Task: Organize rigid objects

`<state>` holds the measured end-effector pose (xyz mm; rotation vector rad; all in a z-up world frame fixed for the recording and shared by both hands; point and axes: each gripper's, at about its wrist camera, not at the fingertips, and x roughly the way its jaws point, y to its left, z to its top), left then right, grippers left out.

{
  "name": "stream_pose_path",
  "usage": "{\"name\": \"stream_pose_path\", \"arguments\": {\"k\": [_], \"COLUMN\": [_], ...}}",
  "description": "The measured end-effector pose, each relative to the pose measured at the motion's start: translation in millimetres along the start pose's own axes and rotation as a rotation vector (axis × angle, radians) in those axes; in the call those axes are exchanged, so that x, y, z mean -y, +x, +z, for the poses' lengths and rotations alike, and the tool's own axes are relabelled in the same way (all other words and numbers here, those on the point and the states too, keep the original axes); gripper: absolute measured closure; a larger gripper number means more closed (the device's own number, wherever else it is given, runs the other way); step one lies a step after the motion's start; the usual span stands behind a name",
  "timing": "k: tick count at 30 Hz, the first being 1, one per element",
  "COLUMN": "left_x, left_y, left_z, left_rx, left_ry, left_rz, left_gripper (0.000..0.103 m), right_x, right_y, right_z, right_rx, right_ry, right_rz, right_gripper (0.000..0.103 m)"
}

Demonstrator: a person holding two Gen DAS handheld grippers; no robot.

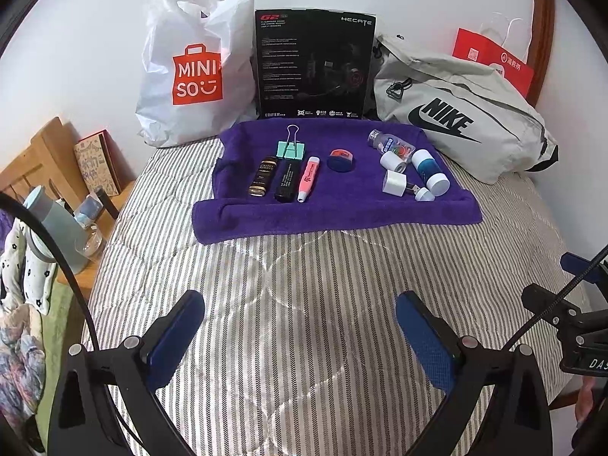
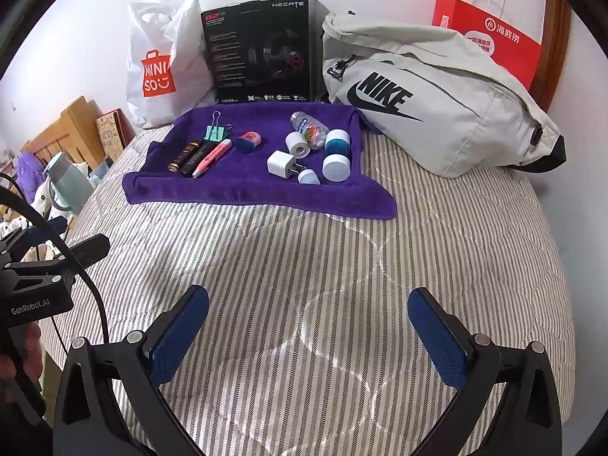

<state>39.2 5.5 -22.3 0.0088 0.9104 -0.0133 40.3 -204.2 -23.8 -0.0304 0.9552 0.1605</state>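
Observation:
A purple towel (image 1: 266, 220) (image 2: 243, 193) lies on the striped bed with small items on it. On its left sit a green binder clip (image 1: 291, 149), a gold-black tube (image 1: 263, 175), a black stick (image 1: 288, 181) and a pink highlighter (image 1: 308, 178) (image 2: 212, 157). A round blue tin (image 1: 341, 160) (image 2: 249, 140) lies mid-towel. To the right are a clear bottle (image 1: 389, 145), a white roll (image 2: 297, 144), a white charger (image 1: 395, 182) (image 2: 280, 164) and a blue-white container (image 1: 429, 171) (image 2: 336, 152). My left gripper (image 1: 300, 311) and right gripper (image 2: 307, 309) are open over the bedspread, well short of the towel.
Against the wall stand a white Miniso bag (image 1: 193, 72), a black headset box (image 1: 313, 64), a grey Nike bag (image 1: 456, 114) and a red paper bag (image 2: 490, 38). A wooden bedside table (image 1: 45, 174) with a jug and glass is at left. A hand (image 2: 22, 349) holds the other gripper.

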Motion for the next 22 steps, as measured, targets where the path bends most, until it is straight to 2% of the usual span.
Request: {"name": "stream_pose_path", "arguments": {"k": [22], "left_x": [-0.2], "left_y": [-1.7], "left_z": [-0.1], "left_rx": [0.005], "left_ry": [0.017], "left_rz": [-0.005], "left_gripper": [0.001], "right_x": [-3.2], "right_y": [4.9], "right_z": [0.0], "right_rx": [-0.014], "right_ry": [-0.015], "right_rz": [0.005], "right_gripper": [0.0]}}
